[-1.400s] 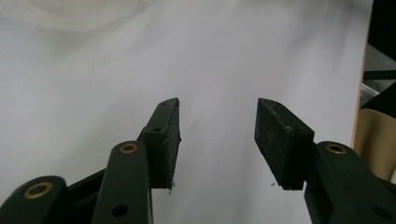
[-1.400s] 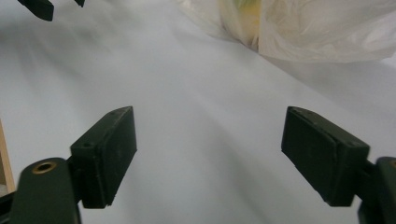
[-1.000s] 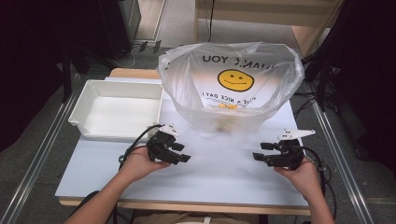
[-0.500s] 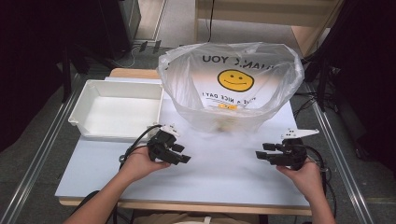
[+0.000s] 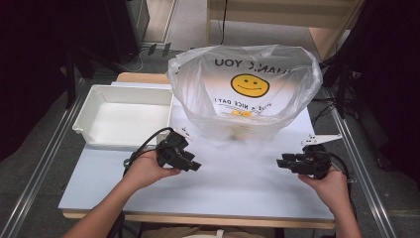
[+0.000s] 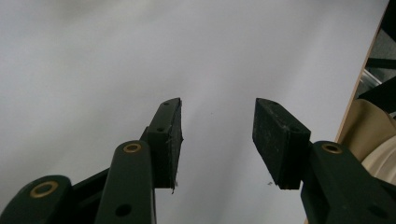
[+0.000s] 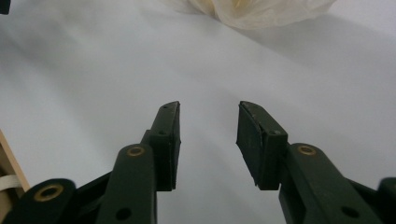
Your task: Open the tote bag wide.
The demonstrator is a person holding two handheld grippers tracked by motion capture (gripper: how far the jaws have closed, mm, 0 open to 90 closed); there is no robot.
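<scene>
A clear plastic bag (image 5: 245,94) with a yellow smiley face and black lettering stands open at the back middle of the white table (image 5: 237,186). Something pale lies at its bottom. My left gripper (image 5: 194,166) rests in a hand left of centre, pointing right along the table. Its jaws (image 6: 217,107) stand apart over bare table and have just been closing with nothing between them. My right gripper (image 5: 281,162) is held at the right, pointing left. Its jaws (image 7: 208,109) are also apart and have just been closing on nothing. The bag's bottom edge (image 7: 252,11) lies ahead of it.
A white empty tray (image 5: 124,116) sits at the back left, beside the bag. Metal rails (image 5: 39,163) run along both sides of the table. The table's wooden front edge (image 6: 359,88) is close to the left gripper. Cables trail from both grippers.
The right gripper's jaws have drawn visibly closer together. The left gripper's jaws have narrowed a little. Both hands stay where they were.
</scene>
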